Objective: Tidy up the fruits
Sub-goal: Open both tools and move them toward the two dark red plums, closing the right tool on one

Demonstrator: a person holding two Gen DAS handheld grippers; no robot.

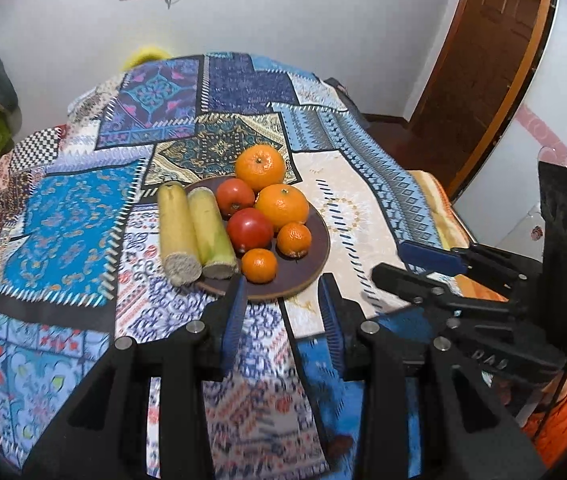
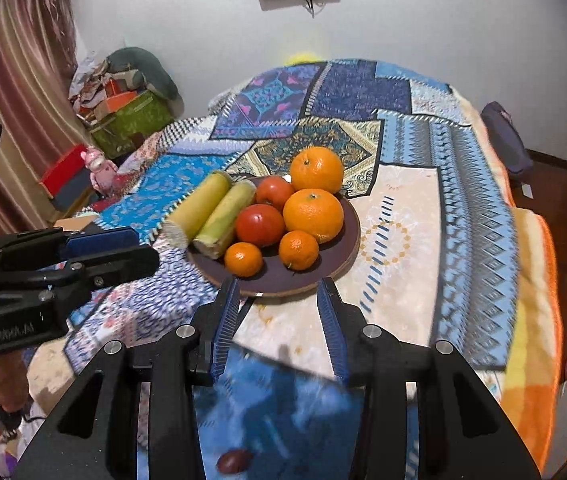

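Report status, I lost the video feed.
Left gripper and right gripper open, empty. Fruit piled on plate. Nothing in the way.

We are reading only one bit of lettering with any confidence: in the right wrist view, pale print on the black body of the left claw (image 2: 139, 248) is showing as something like "SenRobot.AI", though blur is leaving the middle letters uncertain. In the left wrist view, we are seeing raised characters on the black body of the right claw (image 1: 415, 260), perhaps "DAS", but we are finding them too dark and smeared to read properly.
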